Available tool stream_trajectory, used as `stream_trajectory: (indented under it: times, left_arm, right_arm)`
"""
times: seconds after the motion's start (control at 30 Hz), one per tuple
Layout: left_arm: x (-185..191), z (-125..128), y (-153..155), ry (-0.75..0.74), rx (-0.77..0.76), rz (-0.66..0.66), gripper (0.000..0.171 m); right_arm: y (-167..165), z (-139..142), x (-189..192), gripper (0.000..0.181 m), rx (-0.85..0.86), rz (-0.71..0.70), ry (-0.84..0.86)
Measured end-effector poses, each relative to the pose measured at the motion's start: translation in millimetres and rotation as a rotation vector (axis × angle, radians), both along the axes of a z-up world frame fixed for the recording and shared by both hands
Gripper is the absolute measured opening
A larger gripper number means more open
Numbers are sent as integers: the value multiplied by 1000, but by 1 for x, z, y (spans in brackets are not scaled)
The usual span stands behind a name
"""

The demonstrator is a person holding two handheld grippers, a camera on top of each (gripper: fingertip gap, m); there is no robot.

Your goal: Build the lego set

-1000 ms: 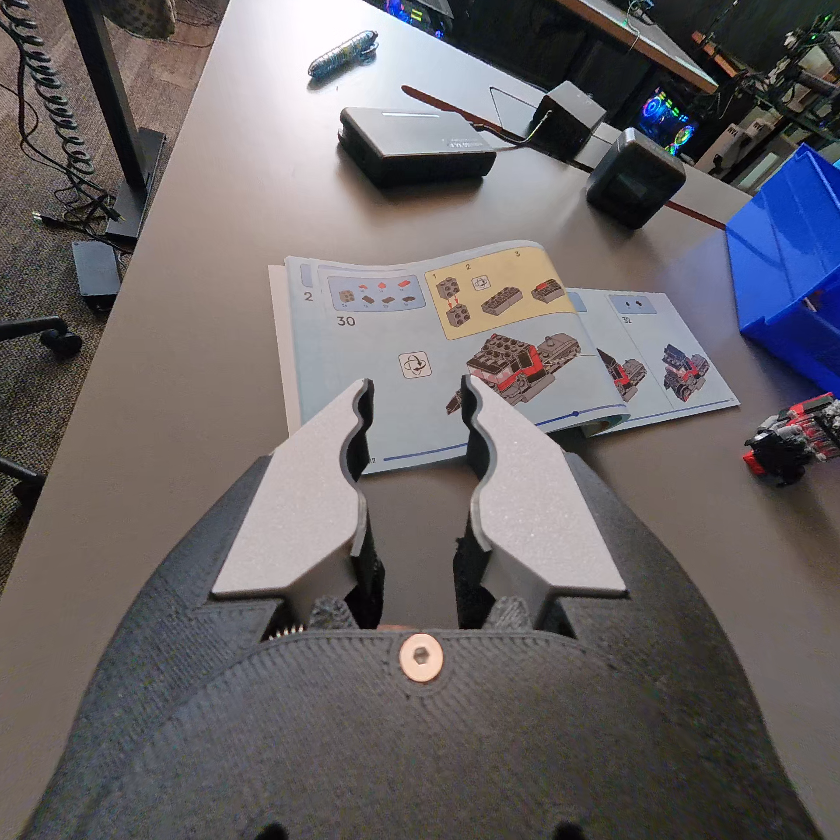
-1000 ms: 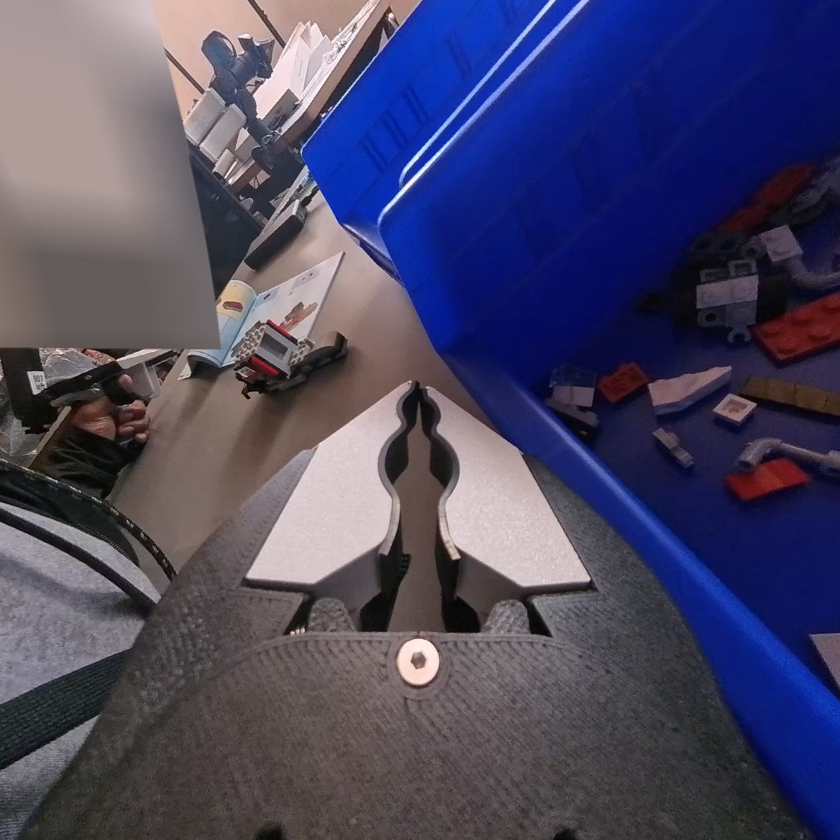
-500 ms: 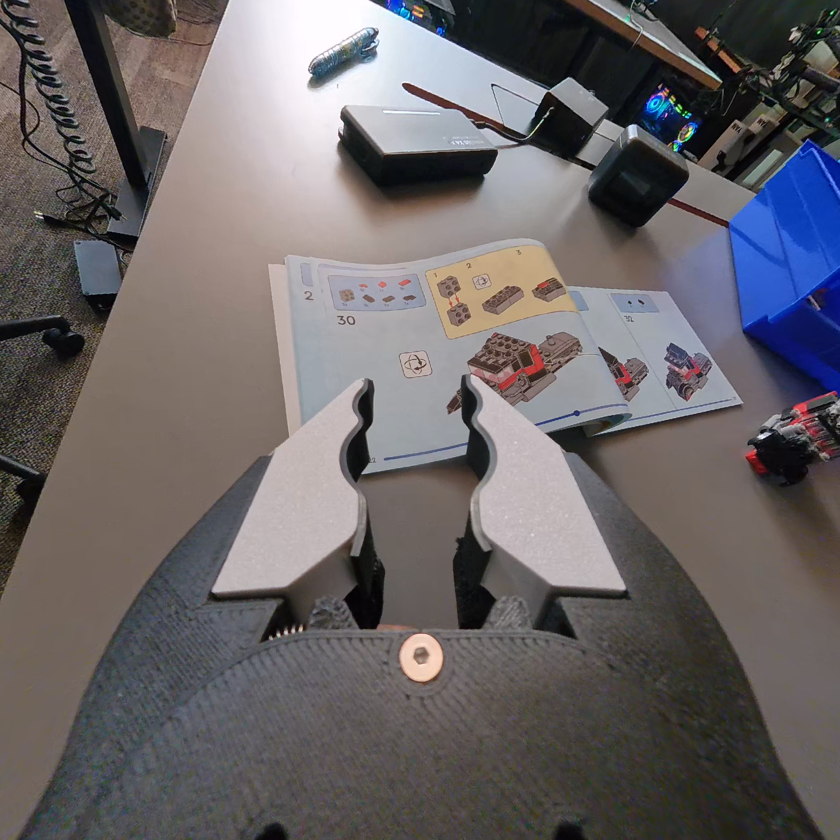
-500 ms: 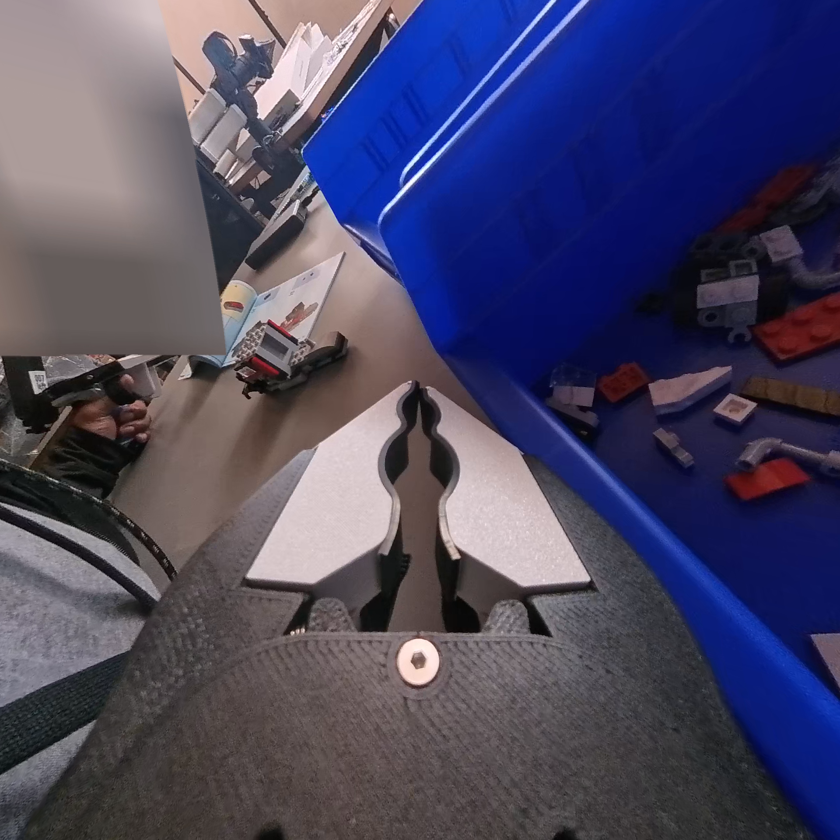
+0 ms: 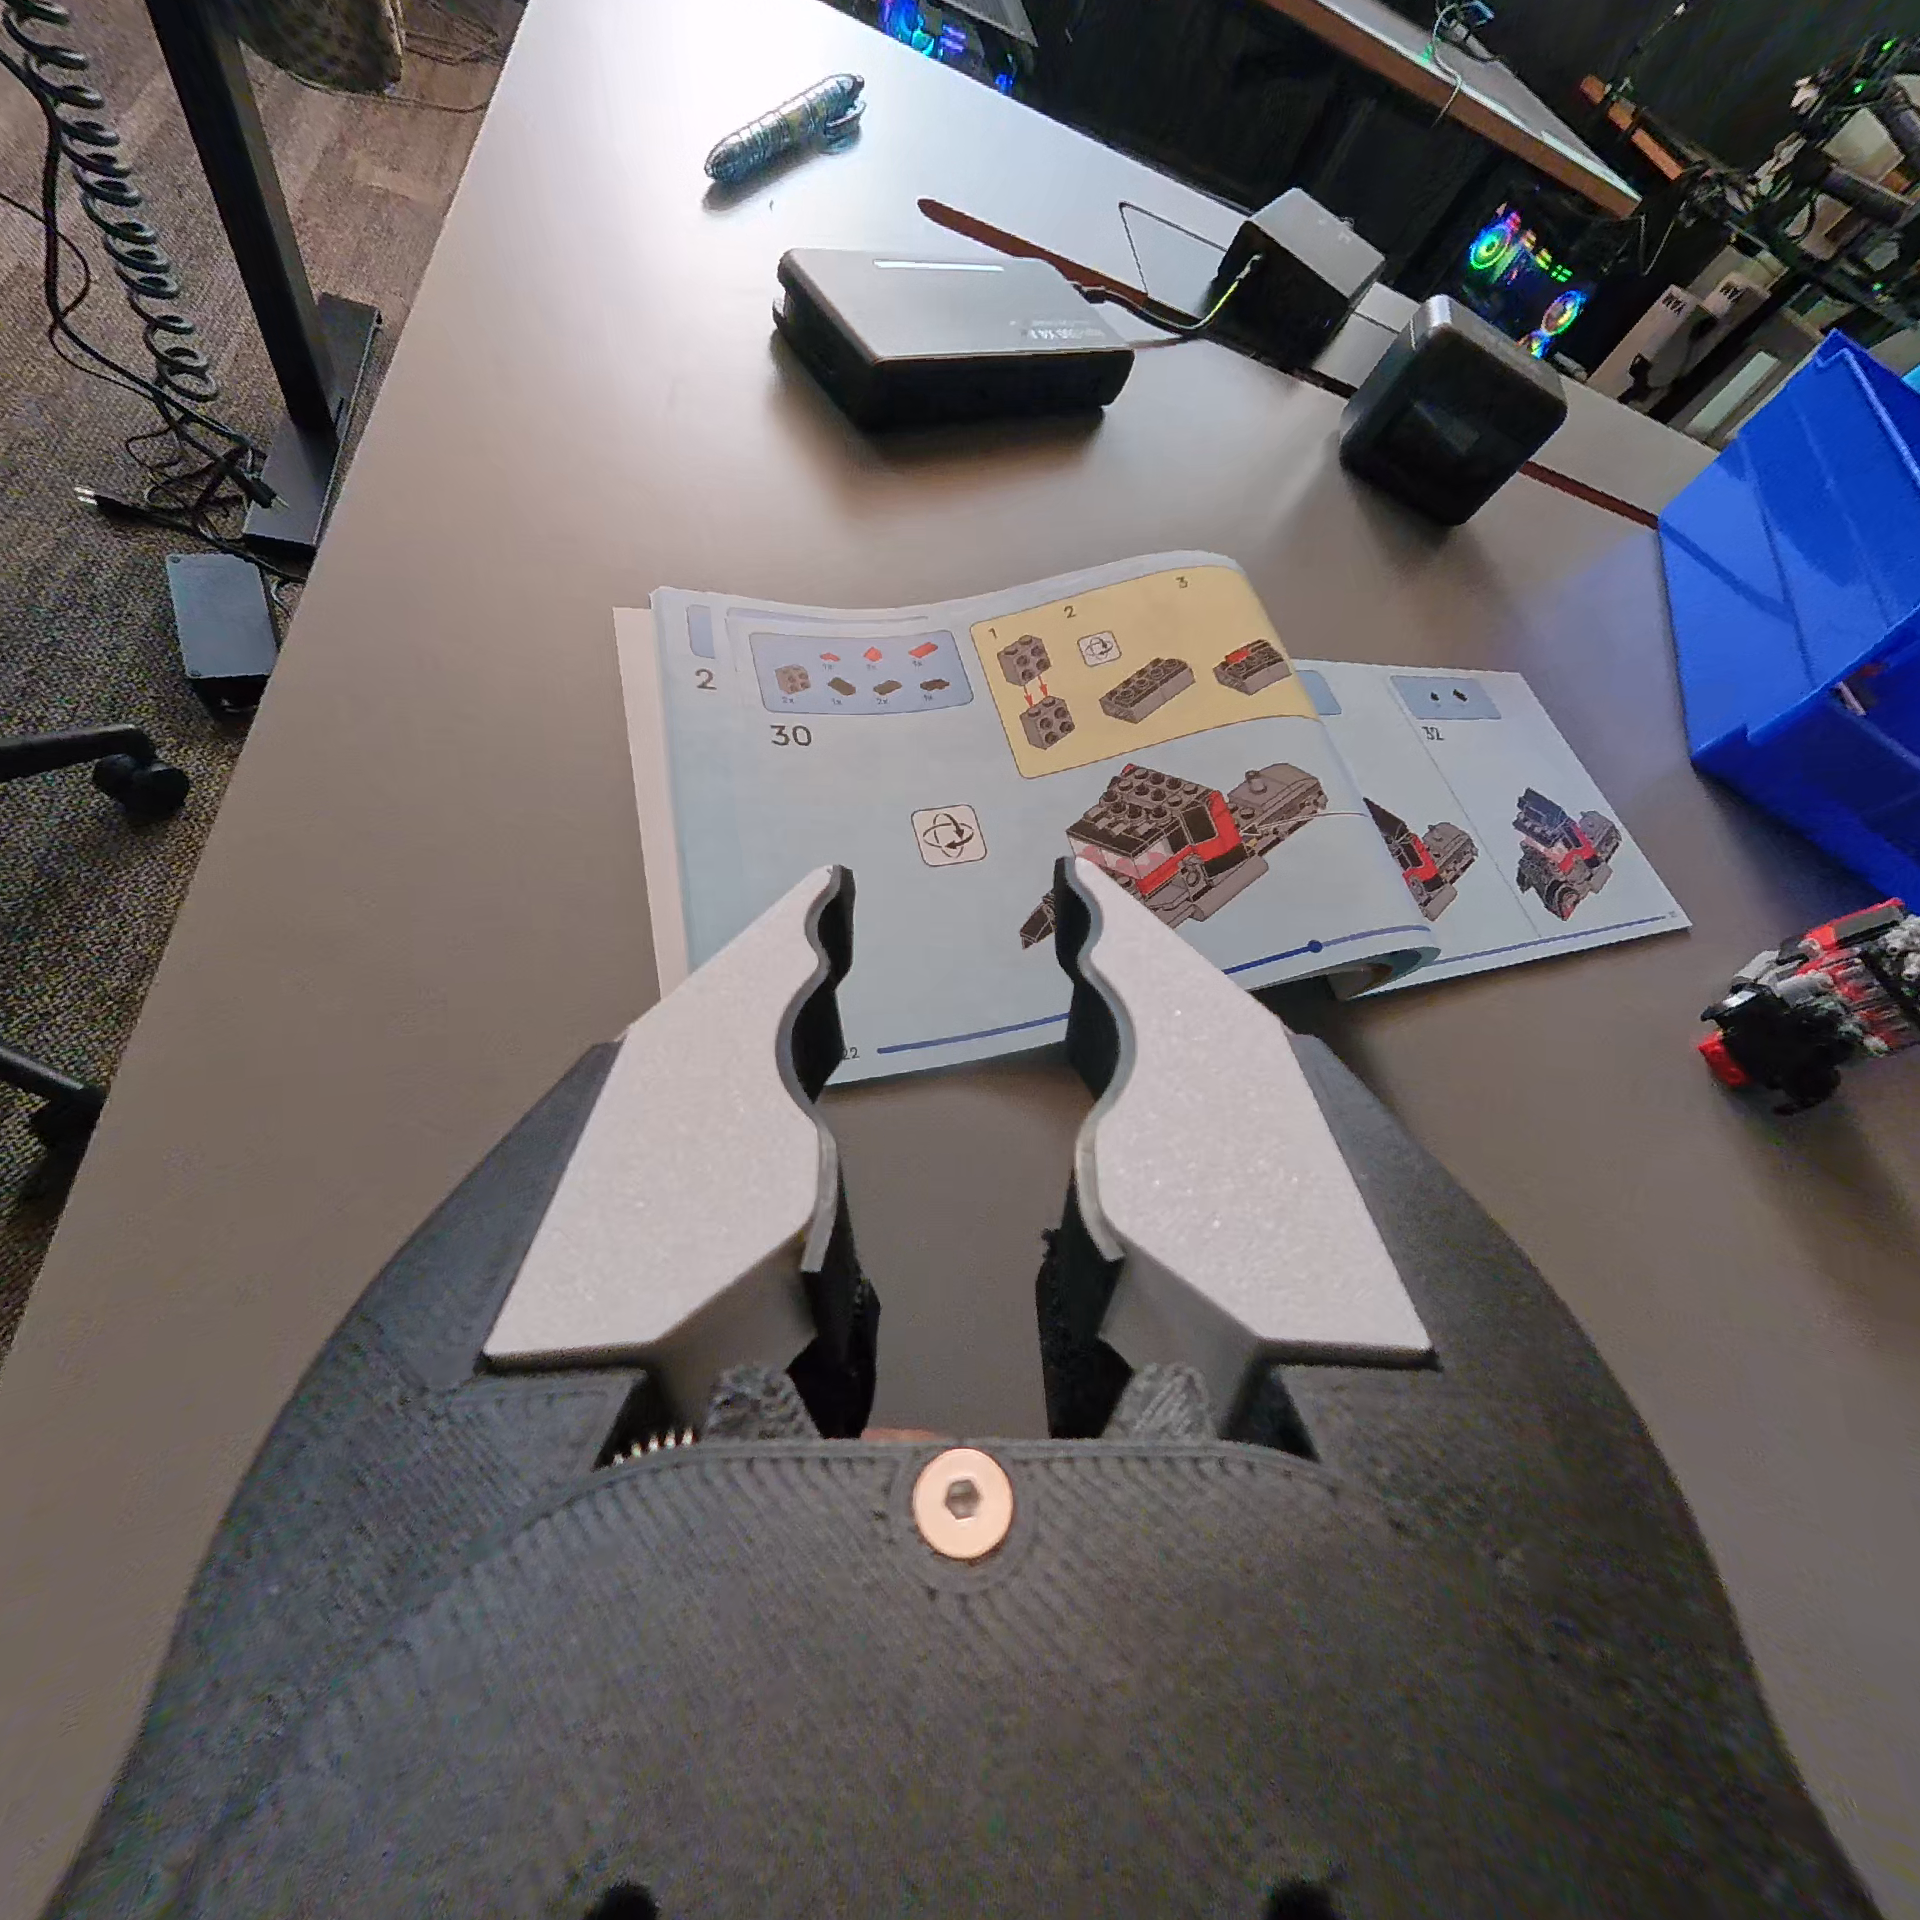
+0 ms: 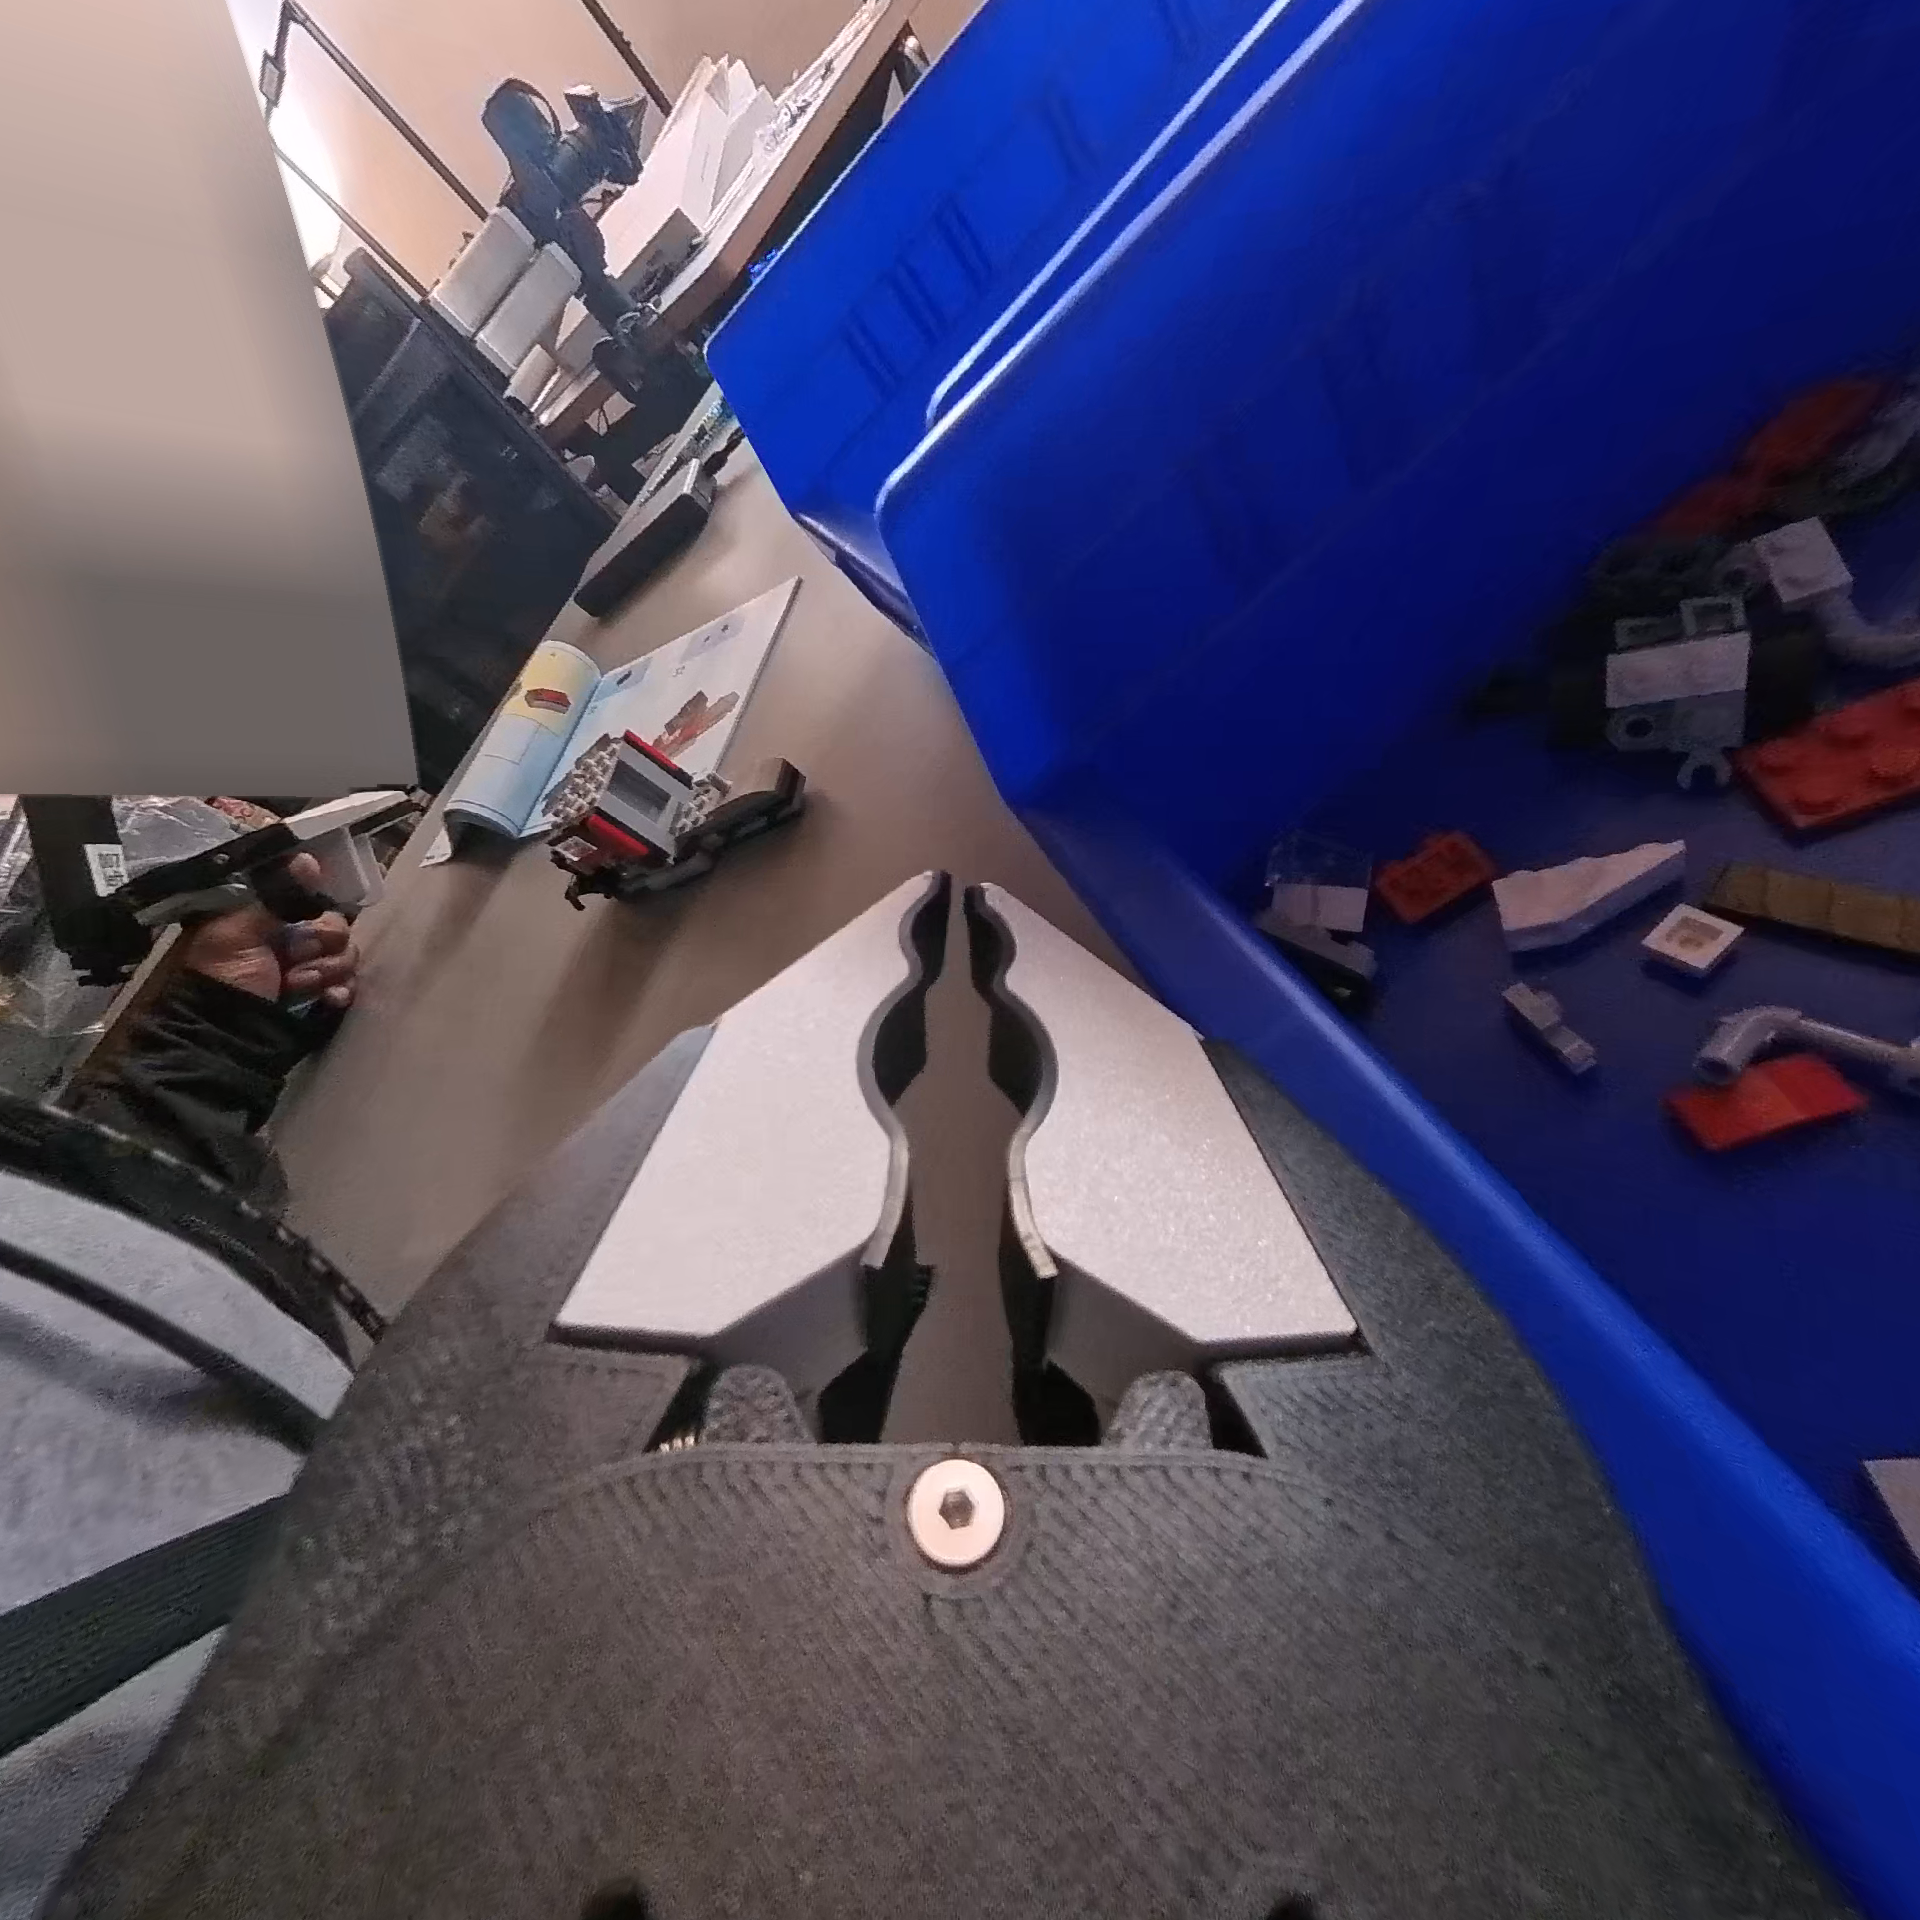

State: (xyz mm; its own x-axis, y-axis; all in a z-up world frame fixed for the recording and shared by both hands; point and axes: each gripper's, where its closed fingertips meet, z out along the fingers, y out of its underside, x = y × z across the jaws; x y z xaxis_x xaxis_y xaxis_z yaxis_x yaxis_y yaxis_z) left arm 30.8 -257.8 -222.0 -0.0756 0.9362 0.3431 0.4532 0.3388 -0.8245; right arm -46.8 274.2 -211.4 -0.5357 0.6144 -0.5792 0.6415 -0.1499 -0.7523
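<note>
I held the left gripper (image 5: 951,894) above the near part of the desk (image 5: 499,727) with its fingers spread wide and empty, aimed at the open instruction booklet (image 5: 997,769) lying mid-desk. The right gripper (image 6: 958,896) hung beside the near wall of the blue bin (image 6: 1299,436) at the desk's right side, its fingers drawn almost together with only a sliver between the tips, gripping nothing. The half-built model (image 6: 670,826), black, grey and red, sat on the desk between booklet and bin. I judged the step to be fetching the next loose bricks (image 6: 1579,904) from the bin floor; doing it well meant matching shape and colour to the booklet's parts panel first, opening the right fingers before dipping over the bin wall, and pinching a brick by its flat sides. The booklet carried printed step numbers, and the black box (image 5: 945,332) toward the far edge bore a small marking too faint to make out.
</note>
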Motion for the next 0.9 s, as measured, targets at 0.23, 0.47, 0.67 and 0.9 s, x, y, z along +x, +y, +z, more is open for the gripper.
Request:
stream_trajectory:
  times: [0.23, 0.47, 0.67, 0.9]
  left_arm:
    - [1, 3, -1, 19, 11, 5, 40]
    - [1, 4, 0, 24, -12, 10, 40]
    - [2, 7, 0, 39, -22, 19, 40]
    - [2, 9, -1, 54, -21, 27, 40]
  right_arm:
    - [1, 8, 4, 20, -44, 16, 35]
    - [5, 25, 10, 29, -98, 14, 134]
    - [8, 30, 15, 30, -118, 20, 161]
    - [14, 32, 18, 30, -125, 11, 171]
